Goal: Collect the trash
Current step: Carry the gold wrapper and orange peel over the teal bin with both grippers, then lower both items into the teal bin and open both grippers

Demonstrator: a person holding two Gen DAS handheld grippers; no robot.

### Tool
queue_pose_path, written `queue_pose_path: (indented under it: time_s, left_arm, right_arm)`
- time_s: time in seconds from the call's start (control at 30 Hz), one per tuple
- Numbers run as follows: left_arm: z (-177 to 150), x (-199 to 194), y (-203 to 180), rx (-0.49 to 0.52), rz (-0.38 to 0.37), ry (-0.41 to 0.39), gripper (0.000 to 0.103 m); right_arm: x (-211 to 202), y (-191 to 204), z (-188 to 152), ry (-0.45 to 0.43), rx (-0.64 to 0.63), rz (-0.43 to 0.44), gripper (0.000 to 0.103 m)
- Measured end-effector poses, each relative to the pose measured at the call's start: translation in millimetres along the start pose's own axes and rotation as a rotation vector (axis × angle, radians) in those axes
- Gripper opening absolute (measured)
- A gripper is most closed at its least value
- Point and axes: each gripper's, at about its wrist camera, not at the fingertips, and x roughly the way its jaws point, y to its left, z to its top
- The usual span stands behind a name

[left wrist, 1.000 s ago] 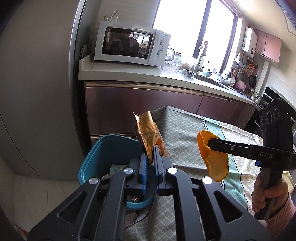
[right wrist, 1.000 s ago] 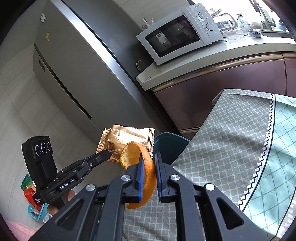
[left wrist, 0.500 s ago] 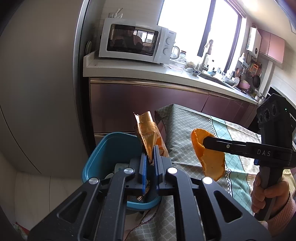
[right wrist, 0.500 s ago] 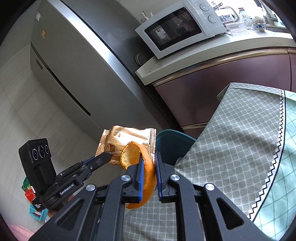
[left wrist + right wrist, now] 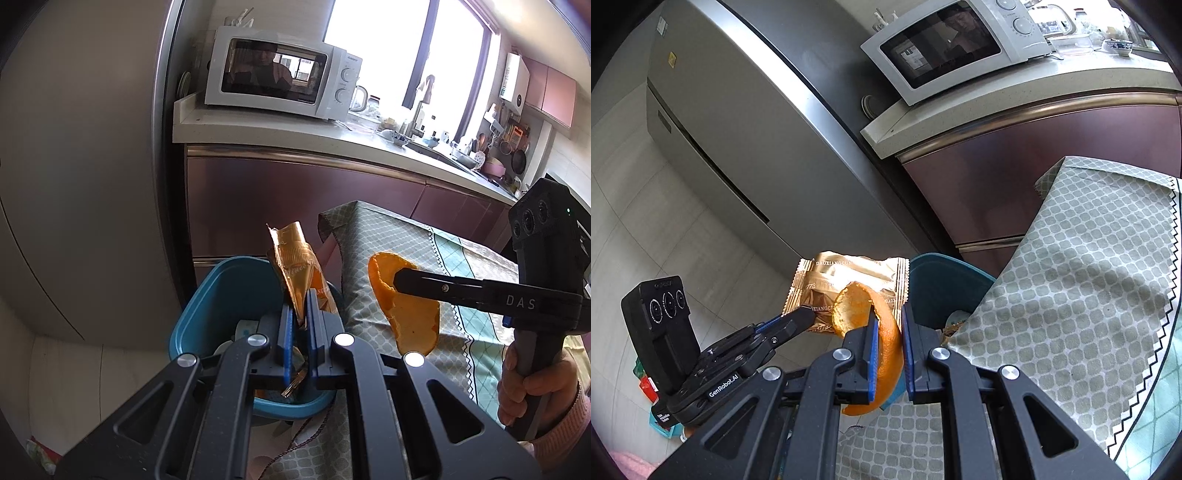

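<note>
My left gripper [image 5: 300,295] is shut on a gold snack wrapper [image 5: 295,266], held upright over the teal bin [image 5: 221,295]. From the right wrist view the same gold wrapper [image 5: 849,280] shows flat in the left gripper [image 5: 807,314]. My right gripper [image 5: 888,314] is shut on a curved piece of orange peel [image 5: 886,339]. In the left wrist view that orange peel [image 5: 410,314] hangs from the right gripper [image 5: 397,281] over the table's corner, just right of the bin. The teal bin [image 5: 942,284] holds some trash, mostly hidden.
The bin stands on the floor against the table [image 5: 406,236], covered by a grey and green patterned cloth [image 5: 1089,277]. Behind are a steel fridge [image 5: 746,129], a counter [image 5: 277,136] with a white microwave [image 5: 280,85], and maroon cabinets. Colourful packets [image 5: 646,387] lie on the floor.
The right gripper with the orange peel has shifted a little left, closer to the bin and the wrapper. The left gripper holds the wrapper in about the same place.
</note>
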Motion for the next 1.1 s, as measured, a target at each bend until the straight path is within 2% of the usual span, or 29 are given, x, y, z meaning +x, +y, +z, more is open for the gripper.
queue_pose_path:
  time_s: [1.1]
  left_arm:
    - [-9,22,14,-0.021,0.031,0.052,0.007]
  right_arm:
    - [42,2,10,0.053,0.009,-0.032,0.011]
